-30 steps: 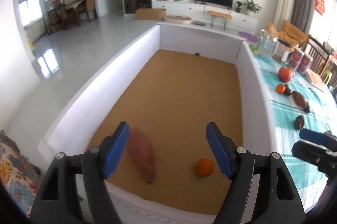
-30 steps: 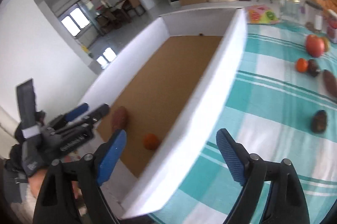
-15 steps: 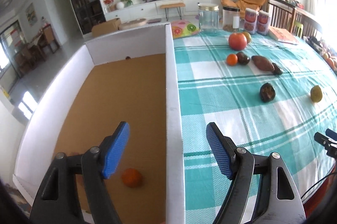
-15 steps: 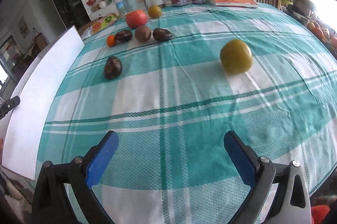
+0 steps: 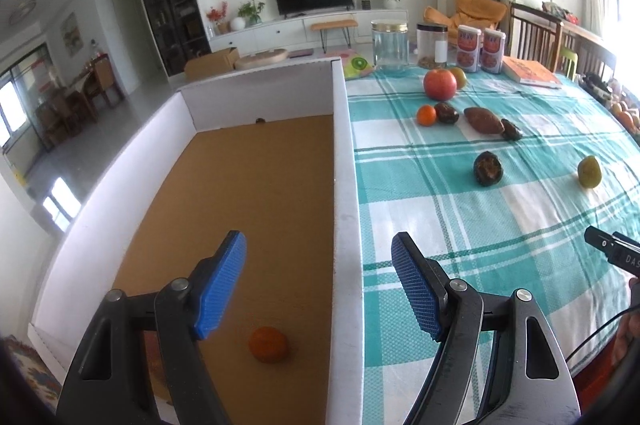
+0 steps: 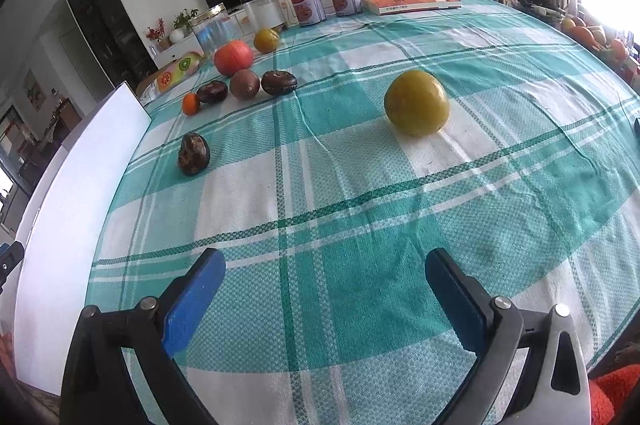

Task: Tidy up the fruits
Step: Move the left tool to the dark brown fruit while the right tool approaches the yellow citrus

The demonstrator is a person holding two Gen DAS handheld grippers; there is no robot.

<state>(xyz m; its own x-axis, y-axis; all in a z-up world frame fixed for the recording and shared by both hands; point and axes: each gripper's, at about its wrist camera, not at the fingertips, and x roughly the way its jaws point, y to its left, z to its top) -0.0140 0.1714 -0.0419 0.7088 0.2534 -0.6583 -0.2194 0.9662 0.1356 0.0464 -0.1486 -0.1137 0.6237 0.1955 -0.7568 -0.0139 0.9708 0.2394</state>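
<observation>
Fruits dot the checked tablecloth beside the box.

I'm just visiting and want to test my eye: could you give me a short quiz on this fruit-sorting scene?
1. True or false: the right hand-held gripper is shut on a fruit.
2. What lies inside the white box? A) an apple B) a small orange C) a jar
3. Which fruit lies nearest ahead of the right hand-held gripper?

Key:
1. False; its jaws are open, nothing between them.
2. B, the small orange.
3. The yellow-green round fruit.
</observation>
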